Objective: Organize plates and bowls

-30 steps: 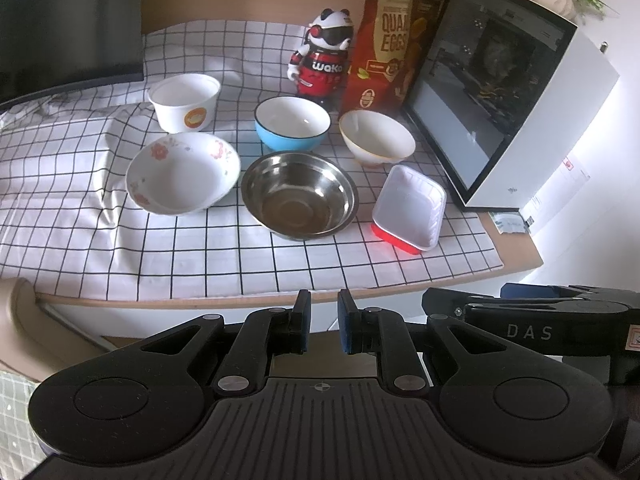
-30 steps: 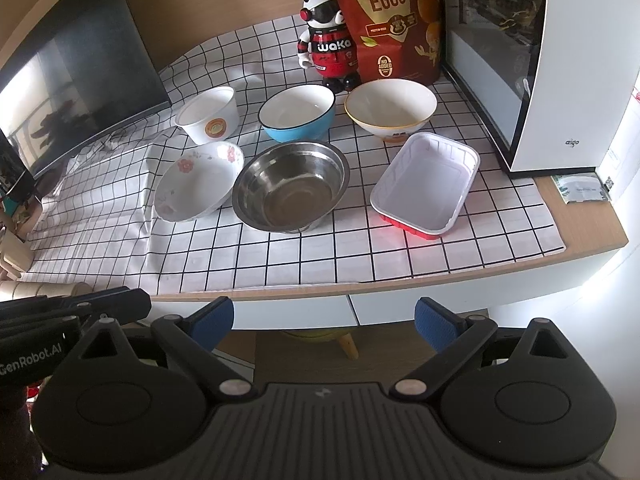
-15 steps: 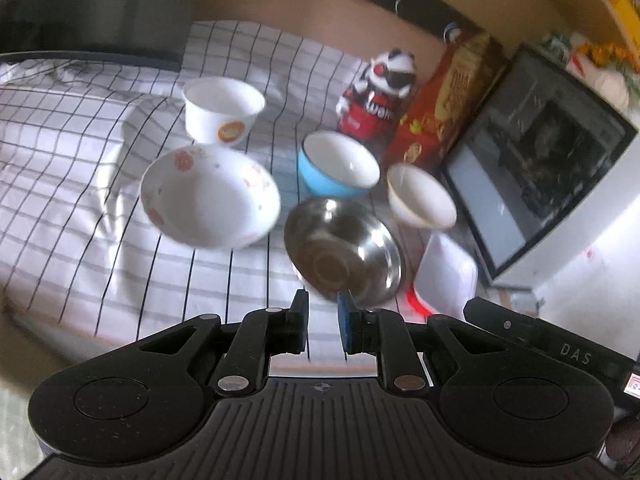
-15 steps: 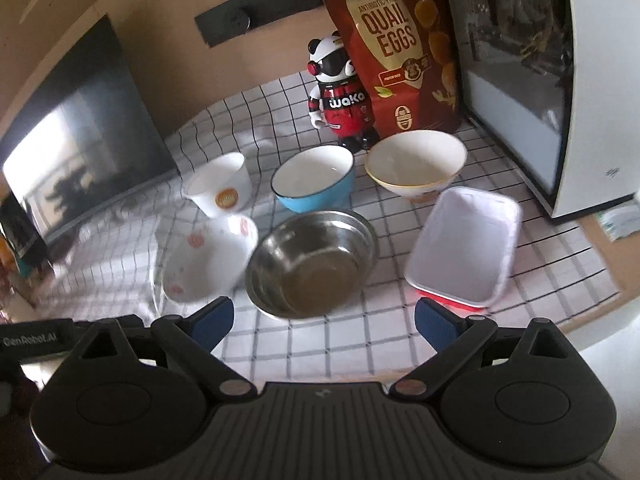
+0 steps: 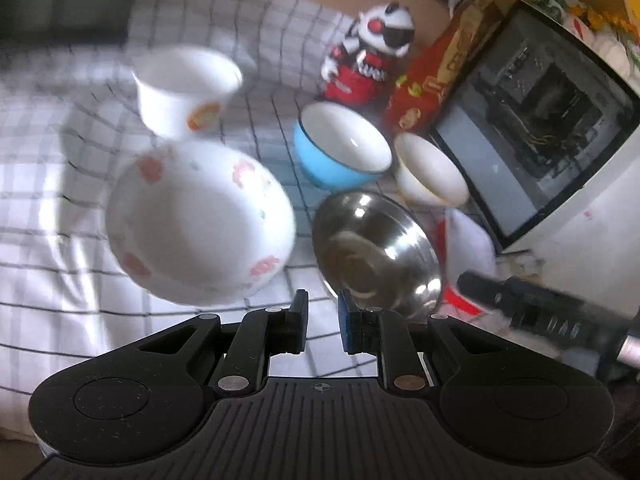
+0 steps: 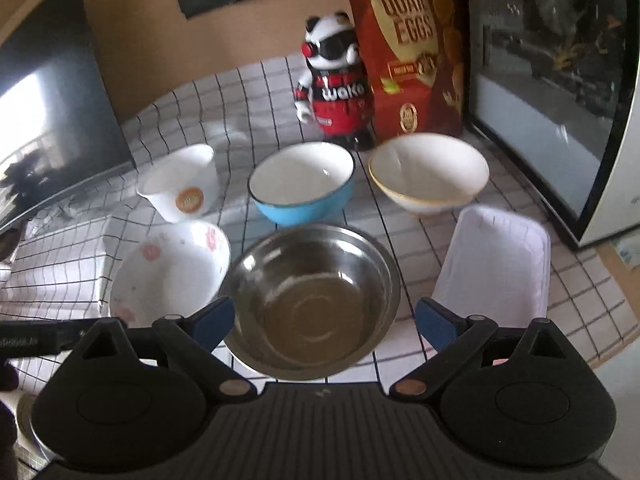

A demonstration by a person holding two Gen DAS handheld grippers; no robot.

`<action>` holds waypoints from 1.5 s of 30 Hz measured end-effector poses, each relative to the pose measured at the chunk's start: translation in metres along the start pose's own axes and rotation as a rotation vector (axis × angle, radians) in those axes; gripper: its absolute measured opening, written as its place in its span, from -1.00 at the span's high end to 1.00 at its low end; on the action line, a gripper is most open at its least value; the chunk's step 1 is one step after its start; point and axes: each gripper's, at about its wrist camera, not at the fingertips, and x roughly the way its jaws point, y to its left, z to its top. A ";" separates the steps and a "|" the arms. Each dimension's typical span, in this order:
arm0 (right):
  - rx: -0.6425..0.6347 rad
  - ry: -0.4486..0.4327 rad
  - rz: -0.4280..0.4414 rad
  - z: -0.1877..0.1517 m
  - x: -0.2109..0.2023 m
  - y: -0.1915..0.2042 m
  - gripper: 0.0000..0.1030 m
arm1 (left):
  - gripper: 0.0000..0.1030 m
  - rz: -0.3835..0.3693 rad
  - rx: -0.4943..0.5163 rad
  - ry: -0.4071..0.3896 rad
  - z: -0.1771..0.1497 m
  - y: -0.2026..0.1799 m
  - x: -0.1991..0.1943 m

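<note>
The right gripper point(image 6: 324, 326) is held wide open over the round stainless-steel bowl point(image 6: 310, 300) at the cloth's front; the left gripper point(image 5: 323, 322), nearly closed and empty, is aimed between that bowl and the white floral bowl point(image 5: 200, 224). An approach is judged underway. A rim must next be straddled for nesting.

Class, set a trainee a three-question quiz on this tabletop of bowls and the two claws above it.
1. True or false: the right claw is open.
2. Which dish sits directly behind the round stainless steel bowl?
A. blue enamel bowl
B. white rectangular tray
3. Fill in: the left claw is nearly ___, holding nothing.

Key: 1 true; 2 A; 3 shut.
</note>
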 end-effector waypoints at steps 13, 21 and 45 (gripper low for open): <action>-0.227 0.011 -0.047 0.019 0.033 -0.041 -0.89 | 0.63 0.075 -0.172 0.074 0.007 -0.007 0.071; -0.310 0.054 0.194 0.044 0.097 -0.064 -0.89 | 0.33 0.218 -0.310 -0.001 -0.010 -0.021 0.084; -0.149 0.424 0.588 0.030 0.178 -0.055 -0.89 | -0.30 0.266 -0.514 0.026 -0.036 -0.003 0.074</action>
